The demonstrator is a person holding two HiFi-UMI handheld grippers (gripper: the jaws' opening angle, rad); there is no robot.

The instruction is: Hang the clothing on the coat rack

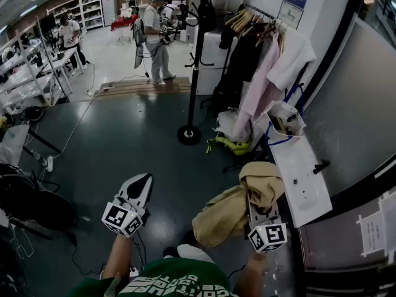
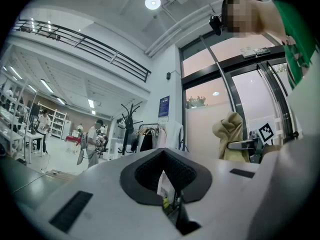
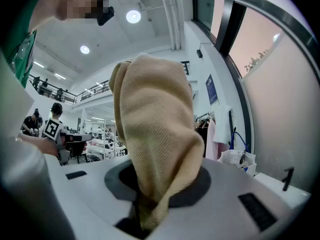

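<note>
While the black coat rack (image 1: 195, 60) is standing well ahead across the dark floor (image 1: 124, 141), the tan garment (image 1: 230, 210) is hanging bunched low at the person's right side, so it is likely needing a carry and a high lift. The right gripper (image 1: 252, 204) is clamping a thick fold of it. The left gripper (image 1: 142, 181) is waiting, jaws nearly together on nothing, and could be opening to spread the collar.

Coat rack (image 1: 195, 54) stands ahead of you, clothes rail (image 1: 257, 17) just right of it; nearer you, left gripper (image 1: 143, 180) sits left of the garment (image 1: 226, 212) draped over your right gripper (image 1: 258, 208).
</note>
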